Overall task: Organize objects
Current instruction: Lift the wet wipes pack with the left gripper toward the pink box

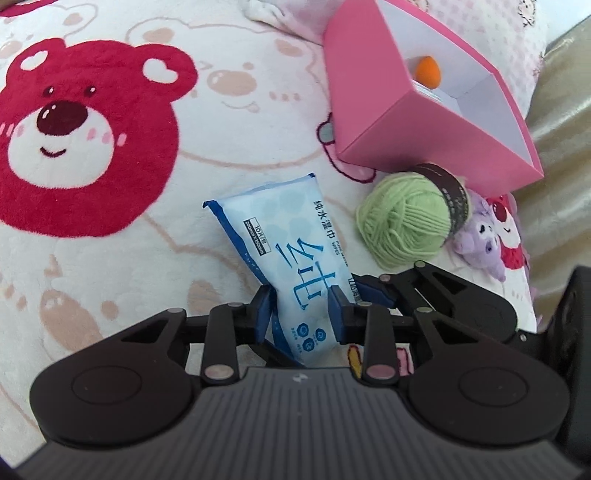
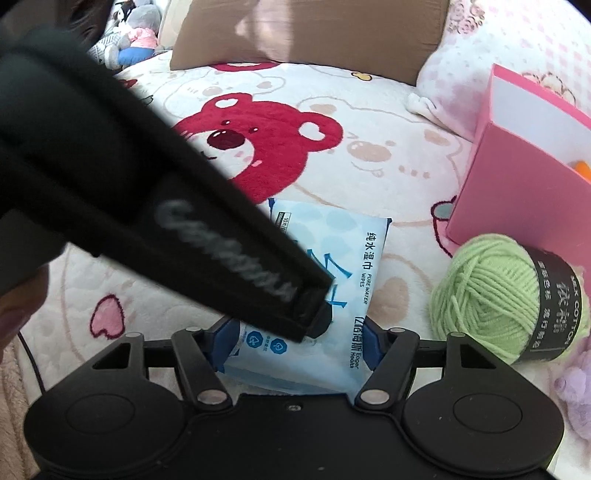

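A blue and white pack of wet wipes [image 1: 284,254] lies on the bear-print blanket. My left gripper [image 1: 301,308] is shut on its near end, both pads pressing its sides. In the right wrist view the pack [image 2: 332,254] sits between my right gripper's [image 2: 295,343] spread fingers, which flank it; the left gripper's black body [image 2: 207,236] crosses over it. A green yarn ball [image 1: 404,218] with a dark label lies to the right, also in the right wrist view [image 2: 491,295]. A pink open box [image 1: 399,110] holds an orange ball [image 1: 427,68].
A small purple plush toy [image 1: 482,236] lies right of the yarn. A brown pillow [image 2: 303,33] and a pink patterned pillow [image 2: 491,48] sit at the back. A beige surface [image 1: 561,155] borders the blanket on the right. Plush toys [image 2: 133,33] lie far left.
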The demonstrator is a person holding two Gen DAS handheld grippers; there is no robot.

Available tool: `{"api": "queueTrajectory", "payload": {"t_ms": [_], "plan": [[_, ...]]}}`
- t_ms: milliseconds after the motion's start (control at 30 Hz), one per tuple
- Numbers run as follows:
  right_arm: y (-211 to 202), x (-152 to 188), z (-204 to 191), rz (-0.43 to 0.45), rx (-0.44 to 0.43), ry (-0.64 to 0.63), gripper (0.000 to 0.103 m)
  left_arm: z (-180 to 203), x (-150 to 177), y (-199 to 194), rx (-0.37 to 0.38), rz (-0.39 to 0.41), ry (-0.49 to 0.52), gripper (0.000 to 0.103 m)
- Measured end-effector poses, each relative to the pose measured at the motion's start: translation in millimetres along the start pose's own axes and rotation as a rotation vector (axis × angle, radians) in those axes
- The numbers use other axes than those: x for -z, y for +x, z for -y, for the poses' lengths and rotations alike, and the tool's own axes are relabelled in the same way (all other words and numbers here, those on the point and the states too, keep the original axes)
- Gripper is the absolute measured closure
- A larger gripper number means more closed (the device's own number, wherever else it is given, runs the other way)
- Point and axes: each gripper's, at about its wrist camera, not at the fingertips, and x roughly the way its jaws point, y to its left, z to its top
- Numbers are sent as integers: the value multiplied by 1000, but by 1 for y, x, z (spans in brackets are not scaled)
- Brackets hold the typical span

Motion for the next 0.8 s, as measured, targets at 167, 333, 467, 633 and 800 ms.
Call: {"api": "queueTrajectory", "payload": {"t_ms": [167, 333, 467, 633, 800], "plan": [[-7, -1, 11, 8, -30, 44, 31, 3, -1, -7, 16, 14, -6, 72], [-16, -2, 14, 20, -35, 17, 32, 6, 1, -11, 26, 34, -12, 72], [-21, -2, 20, 31, -42, 23, 32, 11, 3, -15, 28, 57, -4, 72], [-33, 0, 24, 47, -42, 20, 32, 19, 5, -22, 35, 91, 14, 72], [-40, 4, 25, 47, -66, 33, 33, 22, 17, -25, 32, 121, -1, 72]]}}
